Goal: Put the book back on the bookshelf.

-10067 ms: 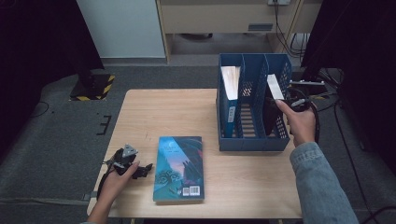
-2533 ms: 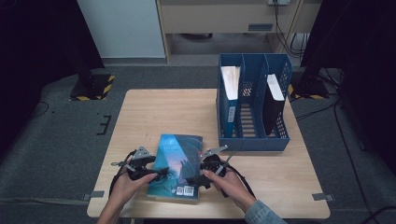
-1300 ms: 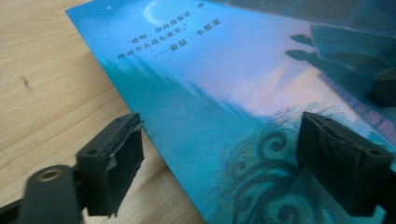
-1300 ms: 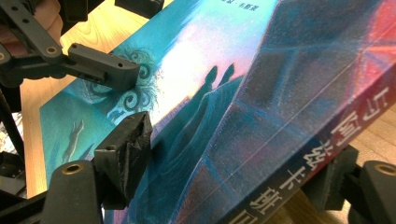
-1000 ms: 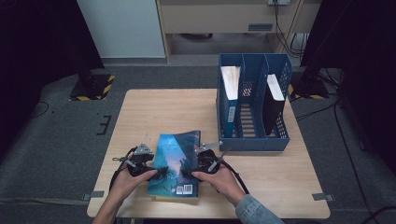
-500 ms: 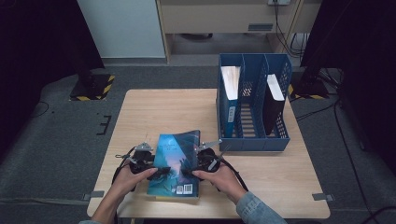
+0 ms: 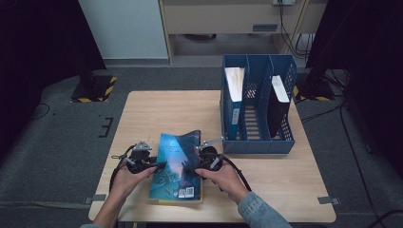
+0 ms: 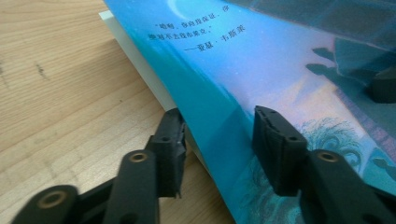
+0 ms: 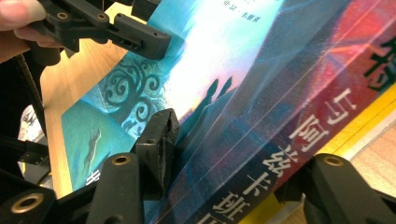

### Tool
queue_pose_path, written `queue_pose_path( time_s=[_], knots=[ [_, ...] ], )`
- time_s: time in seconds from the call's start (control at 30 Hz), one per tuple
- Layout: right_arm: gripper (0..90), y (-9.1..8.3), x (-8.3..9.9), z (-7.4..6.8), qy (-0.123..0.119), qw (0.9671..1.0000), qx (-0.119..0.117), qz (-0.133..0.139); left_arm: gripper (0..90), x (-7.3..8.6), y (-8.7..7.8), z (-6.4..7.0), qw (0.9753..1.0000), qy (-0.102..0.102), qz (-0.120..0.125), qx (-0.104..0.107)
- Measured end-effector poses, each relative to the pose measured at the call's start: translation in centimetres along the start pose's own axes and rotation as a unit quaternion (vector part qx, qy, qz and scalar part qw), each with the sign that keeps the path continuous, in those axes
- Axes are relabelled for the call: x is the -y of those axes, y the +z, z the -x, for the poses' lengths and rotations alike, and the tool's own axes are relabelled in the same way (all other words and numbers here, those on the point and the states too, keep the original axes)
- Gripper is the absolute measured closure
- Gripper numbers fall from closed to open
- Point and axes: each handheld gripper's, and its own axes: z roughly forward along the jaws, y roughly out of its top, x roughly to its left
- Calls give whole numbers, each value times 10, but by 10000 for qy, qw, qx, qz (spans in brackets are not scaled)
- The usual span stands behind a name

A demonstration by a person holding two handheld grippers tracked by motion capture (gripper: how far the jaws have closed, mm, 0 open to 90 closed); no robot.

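Both grippers bracket my paperback book [image 7: 177, 166]: left gripper [image 7: 151, 165] parted astride its cover edge, right gripper [image 7: 190, 167] straddling the spine, grip uncertain.

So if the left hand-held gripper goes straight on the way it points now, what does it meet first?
Most likely the book: the left hand-held gripper has one jaw under the cover's edge and one above it, so the cover and pages lie directly ahead. The right hand-held gripper waits farther on.
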Motion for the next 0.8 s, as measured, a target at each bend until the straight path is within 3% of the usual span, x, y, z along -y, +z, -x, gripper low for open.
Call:
queue_pose_path(
  time_s=[0.17, 0.27, 0.43, 0.8],
  knots=[
    [522, -2, -3, -1, 70, 10000, -1, 15, 649, -2, -5, 0, 10000, -54, 25, -19],
    [533, -3, -7, -3, 25, 10000, 14, -17, 668, -3, -9, 0, 10000, -8, -19, -56],
    [568, -9, -17, -7, -95, 9999, 42, 30, 710, -9, -22, -2, 9999, -36, 133, -12],
    [620, -24, -41, -17, -299, 9992, 225, 114, 770, -28, -46, -6, 9995, 155, 271, -18]
  ],
)
